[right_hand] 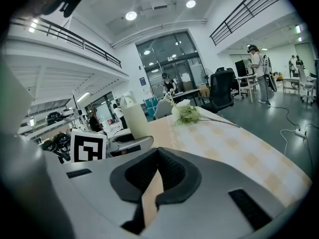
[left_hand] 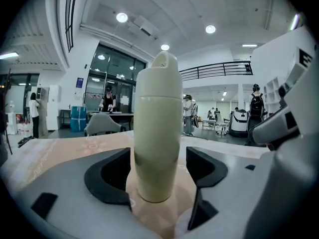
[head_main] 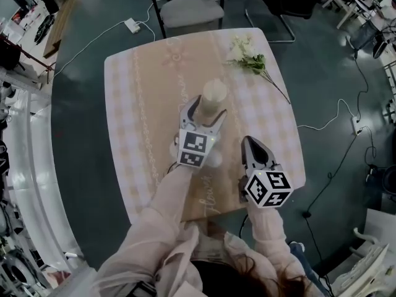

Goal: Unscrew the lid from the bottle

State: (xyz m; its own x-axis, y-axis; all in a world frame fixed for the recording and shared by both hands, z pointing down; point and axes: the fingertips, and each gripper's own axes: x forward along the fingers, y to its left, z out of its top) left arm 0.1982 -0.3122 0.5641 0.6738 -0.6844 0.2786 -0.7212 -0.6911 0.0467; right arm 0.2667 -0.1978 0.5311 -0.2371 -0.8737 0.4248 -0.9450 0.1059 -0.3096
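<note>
- My left gripper point(head_main: 207, 112) is released: its two jaws stand wide apart, one on each side of the bottle point(head_main: 214, 96).
- In the left gripper view the bottle point(left_hand: 157, 133) stands exactly between the dark pads point(left_hand: 107, 176). I see a narrow gap on each side, so the pads do not press on it.
- The bottle is cream-coloured and stands upright near the middle of the table point(head_main: 133, 88), on the beige band of the chequered cloth.
- Its lid point(left_hand: 164, 68) is on the bottle. It is a rounded cap of the same colour, and a thin seam separates it from the body.
- My right gripper point(head_main: 250, 143) is clenched. In the right gripper view its jaws point(right_hand: 155, 171) are together and nothing is between them; only a strip of the cloth shows below them.
- The right gripper hangs over the near right part of the table, apart from the bottle and a little nearer to me than the left one.
- From the right gripper view the bottle point(right_hand: 134, 121) is to the left, with the left gripper point(right_hand: 127, 142) around its lower part.
- A bunch of white flowers point(head_main: 247, 57) lies at the far right corner of the table, well apart from the bottle.
- Behind the far edge of the table stands a grey chair point(head_main: 189, 8), and a white power strip point(head_main: 132, 25) lies on the floor near it.
</note>
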